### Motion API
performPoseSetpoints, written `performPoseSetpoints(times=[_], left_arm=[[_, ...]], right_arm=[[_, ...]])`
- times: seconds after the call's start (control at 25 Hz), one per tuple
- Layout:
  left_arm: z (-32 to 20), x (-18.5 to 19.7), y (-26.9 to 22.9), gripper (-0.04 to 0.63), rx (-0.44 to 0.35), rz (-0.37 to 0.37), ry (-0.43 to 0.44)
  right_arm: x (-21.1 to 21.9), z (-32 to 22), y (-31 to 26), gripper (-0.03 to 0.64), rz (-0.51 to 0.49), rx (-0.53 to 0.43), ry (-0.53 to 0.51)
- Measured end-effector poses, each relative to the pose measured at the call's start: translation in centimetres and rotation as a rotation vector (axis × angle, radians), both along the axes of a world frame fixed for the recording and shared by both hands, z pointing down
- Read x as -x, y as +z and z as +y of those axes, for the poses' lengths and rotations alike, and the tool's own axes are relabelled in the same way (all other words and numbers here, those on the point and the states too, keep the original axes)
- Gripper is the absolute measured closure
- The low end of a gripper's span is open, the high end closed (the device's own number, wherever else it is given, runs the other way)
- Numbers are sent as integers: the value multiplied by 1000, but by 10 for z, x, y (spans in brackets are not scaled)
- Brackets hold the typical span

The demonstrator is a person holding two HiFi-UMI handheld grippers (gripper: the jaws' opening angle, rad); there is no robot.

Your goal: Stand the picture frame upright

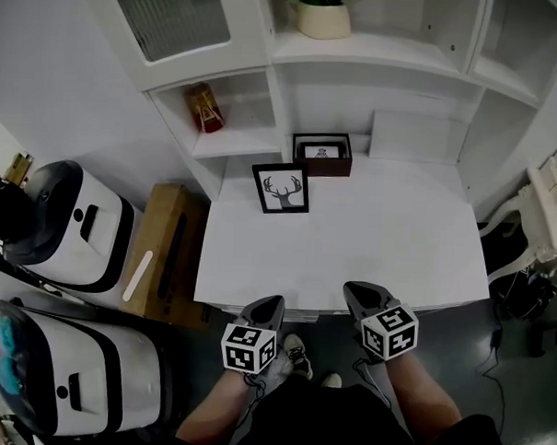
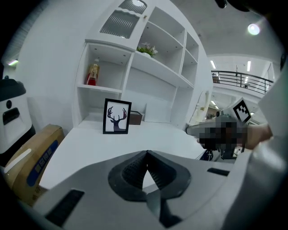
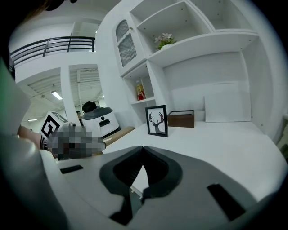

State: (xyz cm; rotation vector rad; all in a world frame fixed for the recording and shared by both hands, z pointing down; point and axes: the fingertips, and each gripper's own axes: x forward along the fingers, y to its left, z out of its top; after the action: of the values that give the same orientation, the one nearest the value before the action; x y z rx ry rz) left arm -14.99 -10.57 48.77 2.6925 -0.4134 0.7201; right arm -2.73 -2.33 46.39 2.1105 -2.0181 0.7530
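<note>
- The frame [image 1: 281,188], black-edged with an antler print, stands upright on the surface [image 1: 379,240], near its back left corner and just ahead of the back edge.
- It faces the front edge and leans back a little. That suggests a rear stand props it up, though no view shows the stand.
- A brown box [image 1: 322,154] sits right behind it against the back edge, close to the frame but apart from it. The box leaves the frame room to stand alone.
- Judged from this, the task's aim looks met: nothing touches the frame and it carries its own weight.
- The left tool [image 1: 265,310] is clenched with nothing in it. In the left gripper view its pads meet at the tips, with only the bare surface beyond them.
- The right tool [image 1: 360,292] is likewise clenched and empty, its pads meeting at the tips in its own view.
- Both tools hang at the front edge of the surface, well apart from the frame, which fits hands that have no work on it now.
- The forearms come in side by side from the person's body, with the right tool a touch further forward than the left.
- Each tool points ahead and somewhat down toward the surface, marker cube on top and wrist roughly level.
- A pot [image 1: 323,19] with a plant on the upper shelf plays no part.
</note>
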Motion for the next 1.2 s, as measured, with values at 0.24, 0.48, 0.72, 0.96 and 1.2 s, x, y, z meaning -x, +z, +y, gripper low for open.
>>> performPoseSetpoints(times=[0.24,0.48,0.72,0.96,1.2], left_arm=[[44,27,-18,589,-21,20,-22],[78,53,-26,589,-29,23,-54],[101,75,-28,589,-32,8,-83],[98,86,-36,589,-49,30,-101],[86,99,-31,589,-39,28,-67]], right_arm=[[26,33,-18,614,6,-45,-18],[56,56,-24,614,18,-56,-53],[76,74,-22,614,20,-50,-76],[97,78,-22,614,20,-43,-100],[116,66,-17,614,25,-30,-82]])
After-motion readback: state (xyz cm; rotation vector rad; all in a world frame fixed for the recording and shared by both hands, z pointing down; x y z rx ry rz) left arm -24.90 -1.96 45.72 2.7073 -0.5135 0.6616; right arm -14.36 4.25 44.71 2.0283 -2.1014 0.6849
